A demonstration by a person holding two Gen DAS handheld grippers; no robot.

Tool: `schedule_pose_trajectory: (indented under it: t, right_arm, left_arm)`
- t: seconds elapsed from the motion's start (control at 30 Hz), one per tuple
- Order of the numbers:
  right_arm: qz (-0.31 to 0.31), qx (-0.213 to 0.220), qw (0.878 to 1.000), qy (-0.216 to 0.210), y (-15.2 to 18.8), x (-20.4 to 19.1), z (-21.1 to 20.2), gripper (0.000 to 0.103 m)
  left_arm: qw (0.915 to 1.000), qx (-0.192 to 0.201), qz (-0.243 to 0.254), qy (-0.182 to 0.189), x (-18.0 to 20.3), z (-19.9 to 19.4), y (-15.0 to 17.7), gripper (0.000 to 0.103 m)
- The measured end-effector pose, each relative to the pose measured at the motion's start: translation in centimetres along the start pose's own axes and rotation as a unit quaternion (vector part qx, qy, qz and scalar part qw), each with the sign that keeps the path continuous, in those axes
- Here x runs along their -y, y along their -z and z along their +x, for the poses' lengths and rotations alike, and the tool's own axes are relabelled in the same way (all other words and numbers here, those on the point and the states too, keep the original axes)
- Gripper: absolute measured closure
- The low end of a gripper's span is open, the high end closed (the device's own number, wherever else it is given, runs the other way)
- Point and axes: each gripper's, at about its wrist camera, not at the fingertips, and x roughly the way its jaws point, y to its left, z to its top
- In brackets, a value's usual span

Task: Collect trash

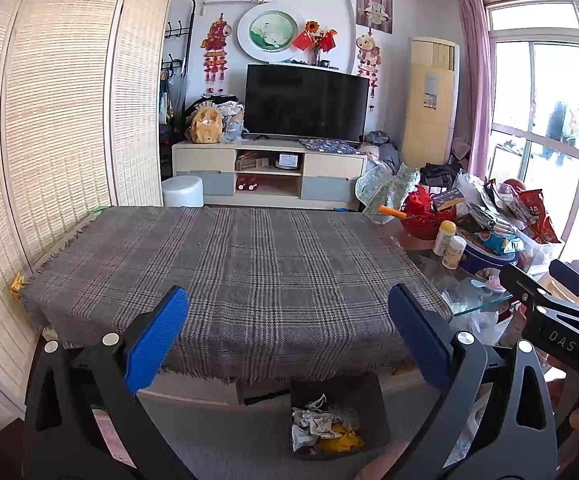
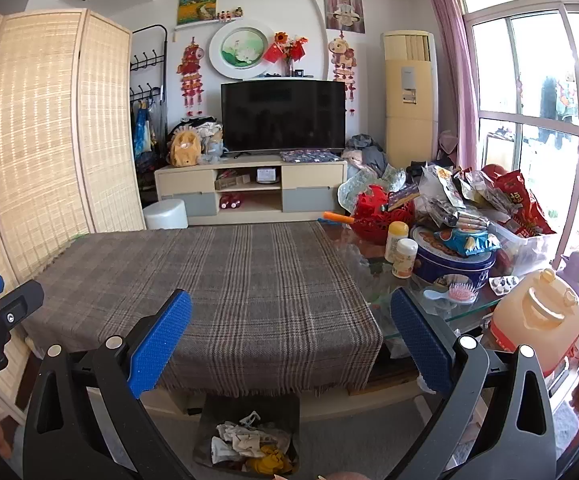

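On the floor in front of the table, a dark bin [image 1: 339, 416] sits just below the fringe of the grey plaid cloth [image 1: 233, 272], open side up. Crumpled trash [image 1: 325, 428] fills it: white paper wads plus 1 yellow piece at the near right. No clear long axis on the wads, just a heap; bin's long side runs roughly parallel to the table edge. Left gripper [image 1: 287, 336] hangs above the table's near edge, jaws wide apart, nothing between the blue pads [image 1: 157, 336]. Right gripper [image 2: 289, 340] same pose beside it, jaws wide apart, empty, bin [image 2: 249, 432] below. Cloth top is bare. Right end of the table holds 2 bottles [image 2: 401, 250], a blue tin [image 2: 453, 264], snack bags [image 2: 517, 200]
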Motion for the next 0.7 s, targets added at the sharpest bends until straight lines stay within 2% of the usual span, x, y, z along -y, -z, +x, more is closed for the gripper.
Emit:
schedule_pose_trajectory:
  t: [0.37, 0.7]
  right_arm:
    - [-0.004, -0.021, 1.0, 0.003, -0.3, -1.0, 3.6, 0.003]
    - [-0.014, -0.04, 0.999, 0.001, -1.1, -3.4, 9.4, 0.003]
  left_arm:
    - [0.9998, -0.017, -0.008, -0.005, -1.4, 3.7, -0.4, 0.008]
    - [0.9994, -0.021, -0.016, -0.022, -4.0, 8.9, -1.8, 0.008]
